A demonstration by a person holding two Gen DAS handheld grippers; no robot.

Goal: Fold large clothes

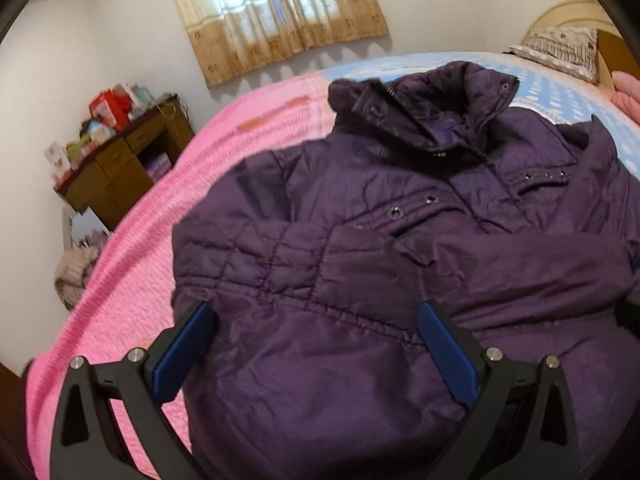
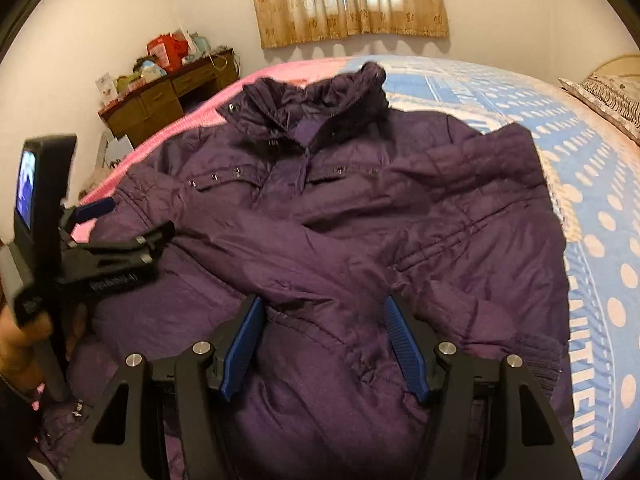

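Note:
A dark purple padded jacket [image 1: 380, 240] lies front-up on the bed, collar away from me; it also fills the right wrist view [image 2: 340, 208]. One sleeve lies folded across its chest [image 2: 248, 248]. Another sleeve with a knit cuff [image 2: 540, 356] lies at the jacket's right side. My left gripper [image 1: 316, 312] hovers open over the jacket's waist, nothing between its blue pads. My right gripper [image 2: 324, 304] is open over the folded sleeve and waist. The left gripper also shows from the side at the jacket's left edge in the right wrist view [image 2: 120, 224].
The bed has a pink blanket [image 1: 132, 280] on the left and a blue dotted sheet [image 2: 600, 200] on the right. A pillow [image 1: 560, 52] lies at the headboard. A brown desk [image 1: 124, 164] with boxes stands by the wall under a curtained window [image 2: 348, 0].

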